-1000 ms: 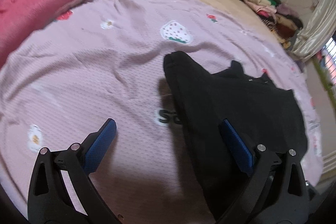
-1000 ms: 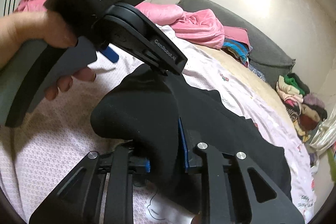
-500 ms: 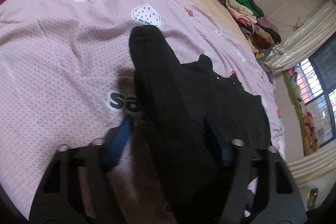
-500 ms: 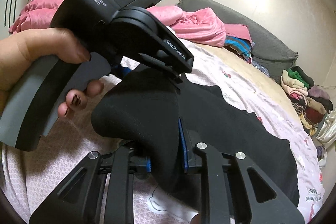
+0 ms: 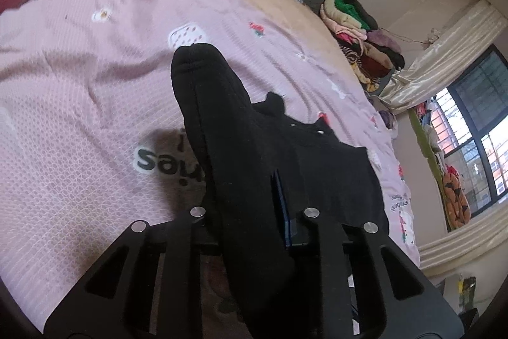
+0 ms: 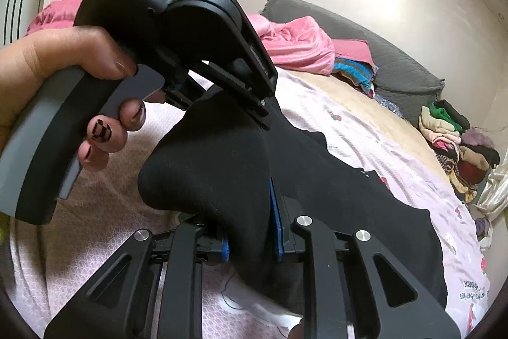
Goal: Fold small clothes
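The black garment (image 5: 241, 148) is clamped by both the left gripper (image 5: 250, 205), jaws just closed, and the right gripper (image 6: 250, 231); next, carry this end toward two o'clock to fold it.

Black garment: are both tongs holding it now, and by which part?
Yes. Left tongs have just closed on the black garment at its raised edge; right tongs grip the same edge beside them.
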### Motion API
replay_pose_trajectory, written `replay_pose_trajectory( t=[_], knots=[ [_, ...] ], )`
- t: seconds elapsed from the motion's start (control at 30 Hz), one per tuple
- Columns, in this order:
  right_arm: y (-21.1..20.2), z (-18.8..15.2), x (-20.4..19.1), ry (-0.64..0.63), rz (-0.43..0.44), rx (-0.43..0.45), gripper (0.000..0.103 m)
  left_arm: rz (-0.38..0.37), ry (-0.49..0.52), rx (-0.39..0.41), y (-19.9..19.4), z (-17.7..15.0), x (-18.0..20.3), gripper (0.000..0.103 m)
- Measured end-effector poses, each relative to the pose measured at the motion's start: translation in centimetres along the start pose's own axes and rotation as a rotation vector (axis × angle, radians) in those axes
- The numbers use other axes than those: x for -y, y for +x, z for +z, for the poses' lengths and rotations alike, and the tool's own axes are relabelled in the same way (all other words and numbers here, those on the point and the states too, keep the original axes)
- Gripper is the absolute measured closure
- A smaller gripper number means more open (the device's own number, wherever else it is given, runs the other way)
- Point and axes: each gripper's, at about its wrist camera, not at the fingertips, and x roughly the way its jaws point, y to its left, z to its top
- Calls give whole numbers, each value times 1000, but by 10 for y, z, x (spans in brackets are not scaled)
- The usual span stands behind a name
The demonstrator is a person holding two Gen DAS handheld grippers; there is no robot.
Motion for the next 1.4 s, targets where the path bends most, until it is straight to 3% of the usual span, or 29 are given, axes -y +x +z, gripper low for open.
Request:
replay_pose_trajectory(
  t=[0.73,1.4],
  knots=[
    [-57,-22,50,204,0,67,86,119,125,4,2,0,91,88],
    [-96,-58,109,382,-38,75,87,109,212,-48,45,-14,169,88]
  ],
)
